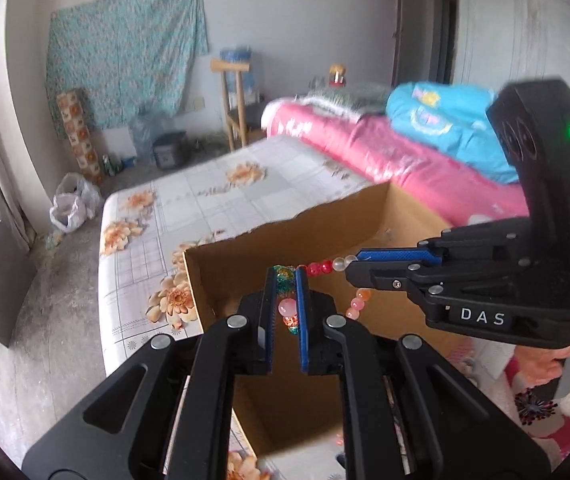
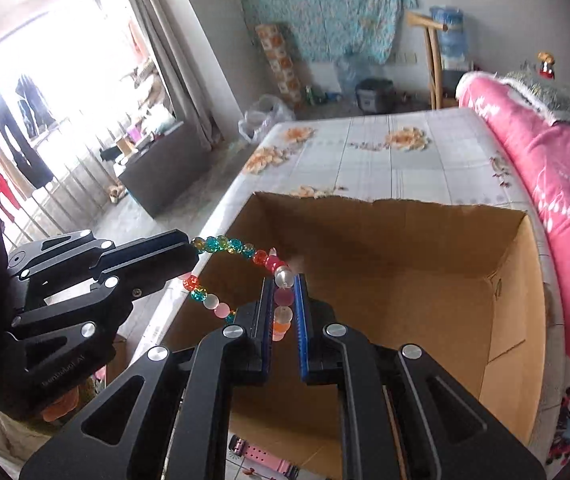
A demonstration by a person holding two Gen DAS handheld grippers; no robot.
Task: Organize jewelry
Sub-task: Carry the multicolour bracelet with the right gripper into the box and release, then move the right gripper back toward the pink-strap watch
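Nearest to us, our left tool (image 1: 285, 280) is nearly closed, its blue pads pinching one end of the bead bracelet (image 1: 288, 307); teal, pink and orange beads sit in the narrow slot between the pads. In the right wrist view our right tool (image 2: 285, 292) is closed just as far on the other end, with frosted white, pink and orange beads caught between its pads.

Between the two tools the bracelet is held in the air. From the left wrist view, a short run of red and clear beads leads from the left tool's tips to the tip of the right tool (image 1: 351, 266), and a second strand of peach beads hangs below. From the right wrist view the upper strand arches from the left tool (image 2: 195, 252) to our pads, while the lower strand sags beneath it.

The bracelet hangs over the near left rim of an open cardboard box (image 2: 405, 248). Just under the right tool, at the box's near edge, lies what looks like a pink watch strap (image 2: 261, 458), though it is partly hidden.

The box rests on a bed with a floral sheet (image 1: 189, 200). Beyond it lies a pink quilt (image 2: 545, 176), and on the far wall hangs a teal cloth (image 1: 125, 52).
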